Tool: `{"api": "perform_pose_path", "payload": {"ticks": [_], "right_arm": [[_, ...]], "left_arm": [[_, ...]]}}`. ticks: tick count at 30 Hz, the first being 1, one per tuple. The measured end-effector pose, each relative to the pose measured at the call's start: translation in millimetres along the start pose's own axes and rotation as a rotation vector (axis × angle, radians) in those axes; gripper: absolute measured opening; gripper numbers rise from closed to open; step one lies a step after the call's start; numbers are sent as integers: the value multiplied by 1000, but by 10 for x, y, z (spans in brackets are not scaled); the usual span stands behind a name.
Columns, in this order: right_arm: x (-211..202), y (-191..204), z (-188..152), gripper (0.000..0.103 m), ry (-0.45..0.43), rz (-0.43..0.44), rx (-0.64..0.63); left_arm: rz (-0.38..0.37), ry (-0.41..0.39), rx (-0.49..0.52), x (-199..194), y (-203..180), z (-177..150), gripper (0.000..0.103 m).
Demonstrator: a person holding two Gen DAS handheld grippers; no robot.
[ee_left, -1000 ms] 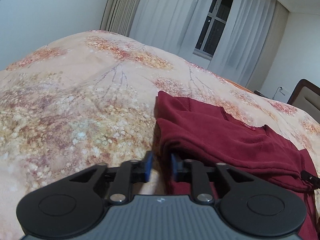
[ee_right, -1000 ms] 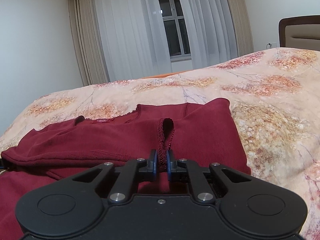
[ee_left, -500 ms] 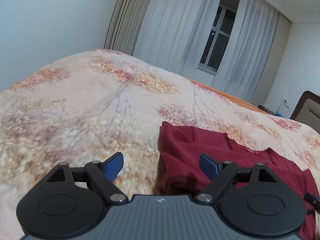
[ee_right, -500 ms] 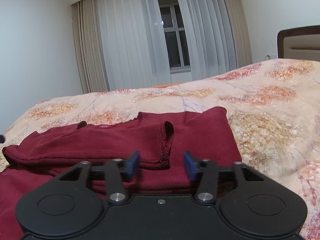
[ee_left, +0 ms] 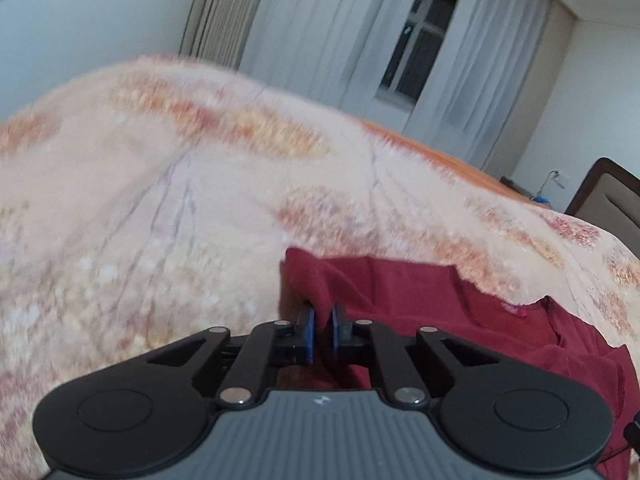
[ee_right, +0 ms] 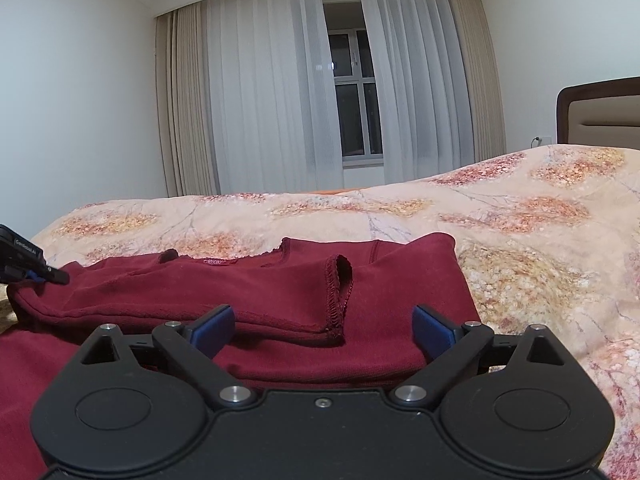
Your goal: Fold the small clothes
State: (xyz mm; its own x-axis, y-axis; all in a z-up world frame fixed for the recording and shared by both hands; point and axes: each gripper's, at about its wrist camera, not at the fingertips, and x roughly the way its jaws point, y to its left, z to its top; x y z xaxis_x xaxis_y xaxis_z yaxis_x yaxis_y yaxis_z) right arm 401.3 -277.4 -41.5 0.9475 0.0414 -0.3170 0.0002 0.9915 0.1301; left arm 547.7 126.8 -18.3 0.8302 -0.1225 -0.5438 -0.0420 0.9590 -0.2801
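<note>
A dark red top (ee_right: 248,292) lies on the flowered bedspread (ee_right: 540,240), with its sleeves folded in over the body. Its cuff (ee_right: 340,280) lies just beyond my right gripper (ee_right: 322,328), which is open wide and empty above the cloth. In the left wrist view the same red top (ee_left: 420,300) lies at the lower right. My left gripper (ee_left: 322,330) is shut on the top's left folded corner, with red cloth pinched between the blue pads. The left gripper's tip also shows in the right wrist view (ee_right: 36,270) at the top's left edge.
The bedspread (ee_left: 180,220) stretches far to the left and beyond the top. A headboard (ee_right: 600,112) stands at the right. Curtains and a window (ee_right: 354,96) are behind the bed.
The left gripper opened, moved onto the top's left corner and shut on it. The right gripper let go of the sleeve cuff and opened wide.
</note>
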Motion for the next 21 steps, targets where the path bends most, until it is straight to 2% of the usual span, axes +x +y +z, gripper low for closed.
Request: {"api": "perform_pose_path", "payload": {"ticks": [2,3,7,10,13,14,15,17,21], "right_arm": [[-7,-1,-5,96,-3,1,2],[-6,-1,-6,96,-3,1,3],[-2,4,-9,96,2,-2,-1],[14,14,-11,97,9,-6,-8],[27,24,-13,98,14,-7,-15],[26,27,-13,99,13,-7,-16],[29,34,-9,99,11,-8,-17],[21,34,-14,100,5,-9,-18],[10,29,-18,101,-3,-11,-15]], "left_arm": [[-11,-87,55,-122,-77,-4,7],[-3,-100,70,-146,-96,-6,7],[31,-66,108,-97,-92,-31,7],[9,-52,45,-63,15,-77,8],[-2,-39,-18,-79,118,-106,20],[-4,-42,-23,-105,133,-111,32],[-5,-48,-23,-144,144,-121,49],[-5,-66,-19,-247,160,-148,68],[-27,-65,-8,-471,202,-251,70]]}}
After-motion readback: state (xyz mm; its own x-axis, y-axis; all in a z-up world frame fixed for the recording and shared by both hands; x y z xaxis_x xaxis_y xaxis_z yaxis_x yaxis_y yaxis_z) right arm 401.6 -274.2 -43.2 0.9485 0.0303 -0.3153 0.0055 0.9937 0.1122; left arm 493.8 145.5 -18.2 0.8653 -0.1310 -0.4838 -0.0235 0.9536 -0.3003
